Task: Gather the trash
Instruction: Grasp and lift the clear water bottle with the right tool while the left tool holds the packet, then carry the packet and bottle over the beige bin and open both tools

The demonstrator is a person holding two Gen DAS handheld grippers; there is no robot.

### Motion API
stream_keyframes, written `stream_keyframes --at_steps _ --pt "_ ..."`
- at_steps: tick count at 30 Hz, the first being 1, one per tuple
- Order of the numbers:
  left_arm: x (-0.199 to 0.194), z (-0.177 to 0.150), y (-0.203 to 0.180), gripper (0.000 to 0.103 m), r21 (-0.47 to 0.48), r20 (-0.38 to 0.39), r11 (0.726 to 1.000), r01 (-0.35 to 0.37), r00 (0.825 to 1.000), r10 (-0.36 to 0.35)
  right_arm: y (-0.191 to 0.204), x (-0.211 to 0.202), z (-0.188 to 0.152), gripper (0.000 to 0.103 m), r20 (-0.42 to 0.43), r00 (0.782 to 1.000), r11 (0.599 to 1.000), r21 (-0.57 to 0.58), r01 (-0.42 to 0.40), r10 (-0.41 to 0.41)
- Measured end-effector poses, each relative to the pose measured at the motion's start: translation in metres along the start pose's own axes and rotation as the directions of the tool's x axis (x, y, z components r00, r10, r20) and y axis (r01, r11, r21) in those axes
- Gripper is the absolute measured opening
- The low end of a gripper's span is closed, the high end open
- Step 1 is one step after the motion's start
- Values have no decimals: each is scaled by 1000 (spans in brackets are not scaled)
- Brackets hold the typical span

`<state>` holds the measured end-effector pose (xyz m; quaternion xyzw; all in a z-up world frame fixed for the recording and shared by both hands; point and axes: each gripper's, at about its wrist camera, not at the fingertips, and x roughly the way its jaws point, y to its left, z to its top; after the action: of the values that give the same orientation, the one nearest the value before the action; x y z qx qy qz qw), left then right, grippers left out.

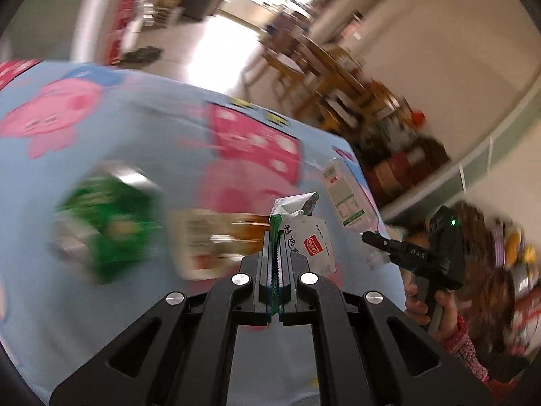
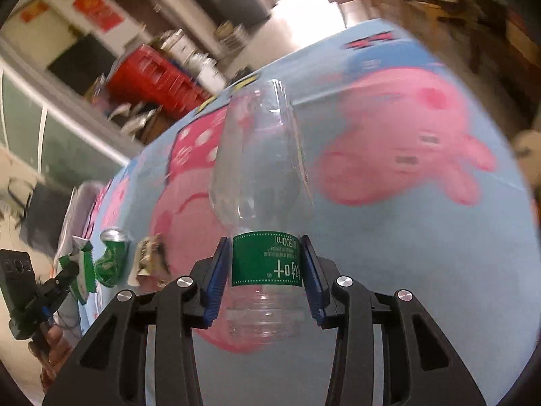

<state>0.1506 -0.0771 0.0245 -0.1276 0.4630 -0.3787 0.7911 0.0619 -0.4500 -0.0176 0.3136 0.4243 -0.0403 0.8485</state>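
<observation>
Left claw (image 1: 275, 237) clamped on torn wrapper (image 1: 306, 233), right claw (image 2: 267, 264) gripping clear bottle (image 2: 260, 176)

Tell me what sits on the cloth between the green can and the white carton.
In the left wrist view, a blurred brown-and-white wrapper lies between the green can and the white carton; the left gripper and its packet cross in front.

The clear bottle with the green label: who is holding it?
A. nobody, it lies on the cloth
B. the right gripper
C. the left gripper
B: the right gripper has its blue pads pressed on the clear bottle at its green label.
</observation>
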Motion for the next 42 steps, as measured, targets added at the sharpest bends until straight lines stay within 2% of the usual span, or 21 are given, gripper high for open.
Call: stream_keyframes --at_steps 5,9,12,17,19,20,21,22,23,25,28,33,37,38,39,40,42 --pt "76 6 -109 2 131 -97 987 91 992 -79 -104 -78 -9 38 87 996 985 169 22 -37" --pt "156 -2 -212 2 241 -208 957 163 971 -113 -180 -127 -25 38 119 992 947 322 6 -47" --pt "217 -14 -274 2 308 -280 933 187 955 -99 -235 -146 -45 38 129 992 882 469 -51 -11" --pt "300 -34 -334 2 346 -370 921 176 928 -39 -276 -143 -51 39 162 986 773 621 -130 36" --pt "324 -42 -349 7 393 -377 910 129 926 31 -279 -139 -47 40 165 986 764 633 -124 23" --pt "333 -45 -351 15 413 -376 905 99 924 70 -278 -139 -42 41 164 986 775 624 -101 -3" --pt "343 -48 -357 37 433 -376 900 55 918 124 -277 -139 -37 47 164 986 787 611 -82 -25" --pt "348 -49 -358 55 442 -369 897 24 916 158 -273 -139 -34 54 166 985 798 599 -70 -38" --pt "350 -49 -358 57 446 -349 895 -8 919 182 -270 -139 -28 65 167 984 810 584 -52 -58" --pt "347 -47 -357 57 434 -348 901 -4 922 172 -268 -142 -18 65 167 976 840 542 25 -137" --pt "332 -37 -351 57 414 -336 910 3 930 149 -267 -150 -5 65 186 950 860 493 132 -252" --pt "276 -31 -336 57 346 -301 937 49 951 62 -267 -153 -7 65 201 929 864 468 188 -311" --pt "233 -45 -313 57 320 -258 945 66 966 20 -267 -158 2 66 258 874 859 429 277 -411" --pt "226 -51 -308 57 312 -257 947 70 966 13 -270 -162 6 65 277 843 844 429 320 -460" --pt "216 -58 -299 58 309 -255 948 76 967 6 -271 -166 7 65 285 823 830 438 345 -492" --pt "207 -65 -292 58 312 -250 947 73 968 8 -273 -176 5 65 301 804 814 468 345 -514" --pt "192 -79 -280 57 334 -245 941 56 969 30 -273 -193 -7 66 348 798 812 513 279 -493"
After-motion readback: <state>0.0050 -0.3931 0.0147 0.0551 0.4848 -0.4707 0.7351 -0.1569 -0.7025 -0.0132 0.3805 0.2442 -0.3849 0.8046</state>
